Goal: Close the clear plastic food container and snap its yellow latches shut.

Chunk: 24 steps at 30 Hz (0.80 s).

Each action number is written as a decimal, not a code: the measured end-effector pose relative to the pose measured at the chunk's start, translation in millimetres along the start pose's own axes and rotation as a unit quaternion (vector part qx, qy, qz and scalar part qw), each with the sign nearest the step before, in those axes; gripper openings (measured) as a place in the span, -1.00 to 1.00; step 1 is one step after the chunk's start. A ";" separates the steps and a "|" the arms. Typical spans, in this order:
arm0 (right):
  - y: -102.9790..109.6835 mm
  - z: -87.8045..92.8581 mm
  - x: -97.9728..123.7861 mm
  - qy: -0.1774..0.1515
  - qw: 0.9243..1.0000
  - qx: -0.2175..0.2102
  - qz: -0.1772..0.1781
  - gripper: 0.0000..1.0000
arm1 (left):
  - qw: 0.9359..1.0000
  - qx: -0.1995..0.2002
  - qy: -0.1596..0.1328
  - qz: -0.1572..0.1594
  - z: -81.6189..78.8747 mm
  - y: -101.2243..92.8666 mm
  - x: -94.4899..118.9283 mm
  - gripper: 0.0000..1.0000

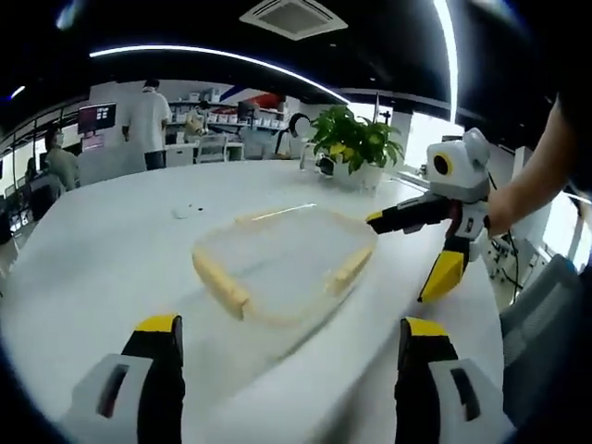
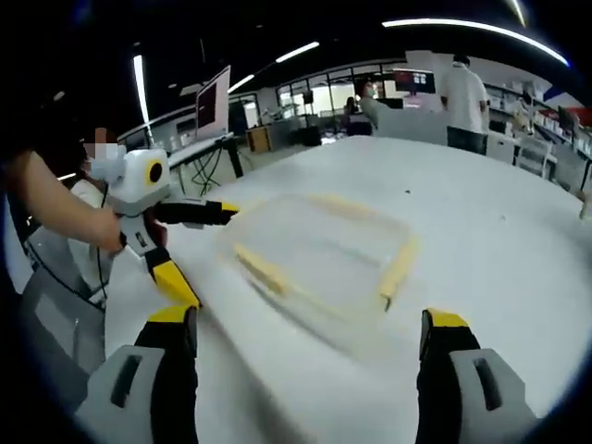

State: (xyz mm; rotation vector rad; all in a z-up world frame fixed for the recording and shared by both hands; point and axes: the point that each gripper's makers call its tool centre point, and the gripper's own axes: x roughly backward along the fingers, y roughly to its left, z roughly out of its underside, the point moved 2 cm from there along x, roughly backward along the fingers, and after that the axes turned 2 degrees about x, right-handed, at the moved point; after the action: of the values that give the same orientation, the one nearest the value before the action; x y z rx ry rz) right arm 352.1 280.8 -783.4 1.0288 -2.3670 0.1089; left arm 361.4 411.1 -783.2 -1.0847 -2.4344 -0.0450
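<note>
In the left gripper view, the left gripper (image 1: 289,370) rises from the bottom edge with its two yellow-tipped jaws spread wide apart, nothing between them. Ahead of them, on the white table (image 1: 102,259), lies the clear plastic food container (image 1: 282,264), its lid resting on it, blurred by motion. One yellow latch (image 1: 220,285) runs along its near-left edge, another (image 1: 351,268) along its right edge. The right gripper (image 1: 421,254) comes in from the right, held by a person's hand (image 1: 495,217) — its jaws stand well apart, the upper one reaching to the container's far right corner, the lower one hanging off the table side. A potted plant (image 1: 356,143) stands at the far end of the table, and people stand by desks further back.

In the right gripper view, the right gripper (image 2: 307,365) has its jaws wide apart and empty. The container (image 2: 319,259) sits on the table (image 2: 499,213) just beyond them, blurred, with yellow latches showing on its sides. The left gripper (image 2: 208,254) enters from the left in a person's hand (image 2: 109,239) — jaws parted, the upper one at the container's left corner; whether it touches, I cannot tell.
</note>
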 end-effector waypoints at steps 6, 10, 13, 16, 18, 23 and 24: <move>-3.8 6.6 16.0 -0.005 1.000 -0.017 0.016 0.94 | 1.000 -0.002 0.002 0.001 -1.3 -3.9 11.5 0.83; -2.1 14.7 28.0 0.002 1.000 -0.018 0.020 0.93 | 1.000 0.009 -0.001 -0.003 0.4 -3.3 23.5 0.83; -1.0 18.1 35.4 0.001 0.999 -0.023 0.024 0.93 | 1.000 0.013 0.006 -0.008 7.6 -4.0 30.9 0.83; 0.9 23.2 42.0 -0.001 0.999 -0.030 0.027 0.93 | 1.000 0.020 0.013 -0.011 13.8 -4.9 34.0 0.83; 3.1 27.8 45.7 0.004 0.999 -0.031 0.028 0.92 | 1.000 0.025 0.013 -0.011 14.3 -7.7 37.5 0.83; 2.6 30.5 57.1 -0.006 0.998 -0.047 0.037 0.90 | 0.999 0.030 0.009 -0.015 16.1 -8.9 46.7 0.82; 2.6 31.0 59.9 -0.007 0.998 -0.050 0.039 0.88 | 0.999 0.034 0.010 -0.015 17.9 -8.0 49.2 0.81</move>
State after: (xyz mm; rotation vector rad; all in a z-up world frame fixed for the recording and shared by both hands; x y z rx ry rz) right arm 303.0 234.8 -778.3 0.8923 -2.3993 0.0129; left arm 320.1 443.7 -776.5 -1.0130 -2.4166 0.0164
